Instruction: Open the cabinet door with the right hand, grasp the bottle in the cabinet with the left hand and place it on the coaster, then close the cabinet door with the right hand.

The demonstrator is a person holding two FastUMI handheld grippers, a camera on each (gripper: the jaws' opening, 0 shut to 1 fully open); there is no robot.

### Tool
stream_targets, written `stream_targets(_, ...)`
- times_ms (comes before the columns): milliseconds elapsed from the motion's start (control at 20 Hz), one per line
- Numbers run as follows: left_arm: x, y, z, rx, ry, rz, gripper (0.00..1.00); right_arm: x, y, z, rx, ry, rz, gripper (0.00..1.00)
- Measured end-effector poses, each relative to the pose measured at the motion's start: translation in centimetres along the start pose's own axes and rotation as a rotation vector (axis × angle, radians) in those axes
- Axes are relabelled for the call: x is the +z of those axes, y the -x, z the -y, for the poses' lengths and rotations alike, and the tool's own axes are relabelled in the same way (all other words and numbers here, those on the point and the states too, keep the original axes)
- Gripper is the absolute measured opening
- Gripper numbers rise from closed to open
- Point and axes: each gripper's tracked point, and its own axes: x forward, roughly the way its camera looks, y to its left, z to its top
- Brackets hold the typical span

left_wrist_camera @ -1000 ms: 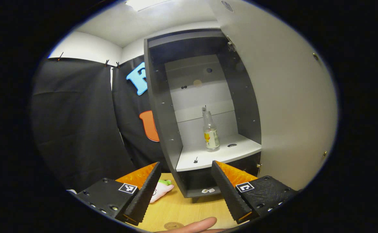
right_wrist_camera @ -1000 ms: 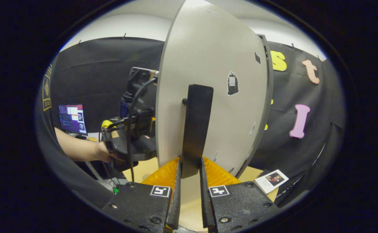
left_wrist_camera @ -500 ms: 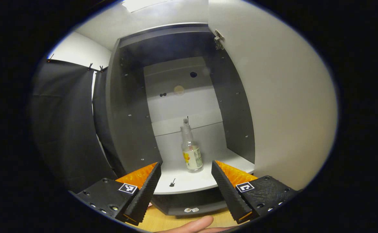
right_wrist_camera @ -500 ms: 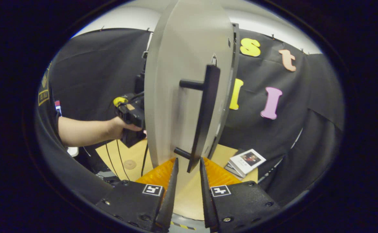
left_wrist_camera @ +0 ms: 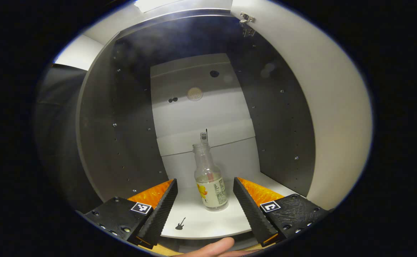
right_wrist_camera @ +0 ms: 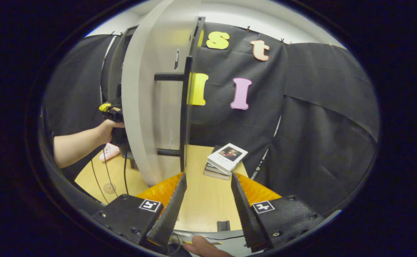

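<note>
- left tool (left_wrist_camera: 205, 205) is released, its fingers spread wide to either side of the bottle (left_wrist_camera: 210, 185) without touching it.
- bottle stands upright on the white shelf (left_wrist_camera: 208, 223) inside the cabinet (left_wrist_camera: 122, 117).
- right tool (right_wrist_camera: 205, 203) is released, gripping nothing, just beside the cabinet door (right_wrist_camera: 147, 107), which stands open with its dark handle (right_wrist_camera: 184, 114) edge-on.
- books (right_wrist_camera: 226, 160) lie stacked on the table (right_wrist_camera: 208, 203); a round coaster (right_wrist_camera: 109, 188) lies on it beyond the door.

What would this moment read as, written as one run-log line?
door: open | right hand-held gripper: open, off handle | left hand-held gripper: open, facing bottle | bottle: upright on shelf
</note>
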Motion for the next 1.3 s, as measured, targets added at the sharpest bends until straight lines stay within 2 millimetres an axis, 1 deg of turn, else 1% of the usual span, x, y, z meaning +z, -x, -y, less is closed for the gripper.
stream_targets(50,-0.1,-1.2,-0.2,0.008,0.005,0.0,0.95,0.0,0.2,0.4,-0.033,-0.007,0.002,0.79)
stream_targets(150,-0.1,-3.0,-0.7,0.025,0.016,0.004,0.95,-0.4,0.6,0.6,-0.072,-0.032,-0.002,0.8)
stream_targets(300,-0.5,-5.3,-0.1,0.012,0.007,-0.004,0.94,-0.2,1.3,0.9,-0.128,-0.068,0.006,0.8)
stream_targets(400,-0.7,-6.6,0.0,0.008,0.015,-0.003,0.94,-0.7,1.6,0.5,-0.129,-0.076,-0.013,0.8)
stream_targets(450,-1.1,-7.2,0.0,0.003,0.021,-0.011,0.94,-1.0,1.8,0.1,-0.126,-0.072,-0.032,0.8)
stream_targets(600,-1.8,-8.7,0.3,-0.01,0.03,-0.031,0.94,-1.1,2.3,0.1,-0.143,-0.073,-0.047,0.8)
stream_targets(800,-2.4,-9.5,1.2,-0.032,0.034,-0.038,0.94,-1.3,1.9,-0.4,-0.153,-0.084,-0.06,0.8)
stream_targets(850,-2.3,-9.5,1.3,-0.034,0.037,-0.034,0.93,-1.4,1.8,-0.7,-0.145,-0.079,-0.067,0.8)
stream_targets(900,-2.2,-9.6,1.4,-0.031,0.04,-0.027,0.91,-1.5,1.9,-1.2,-0.127,-0.071,-0.075,0.8)
stream_targets(950,-2.0,-9.6,1.5,-0.028,0.044,-0.021,0.86,-1.5,2.0,-1.4,-0.119,-0.067,-0.081,0.8)
stream_targets(1000,-2.0,-9.7,1.6,-0.032,0.051,-0.018,0.83,-1.5,1.9,-1.6,-0.11,-0.067,-0.084,0.8)
stream_targets(1050,-2.0,-9.5,1.5,-0.029,0.056,-0.014,0.78,-1.6,1.9,-1.9,-0.102,-0.069,-0.087,0.8)
stream_targets(1200,-2.1,-9.6,1.2,-0.021,0.078,-0.012,0.76,-1.7,2.0,-2.1,-0.105,-0.094,-0.091,0.8)
stream_targets(1250,-2.1,-9.6,1.2,-0.027,0.081,-0.014,0.86,-1.4,2.1,-1.7,-0.124,-0.104,-0.074,0.8)
stream_targets(1300,-2.1,-9.5,1.3,-0.035,0.088,-0.016,0.76,-1.0,2.3,-1.3,-0.145,-0.114,-0.052,0.84)
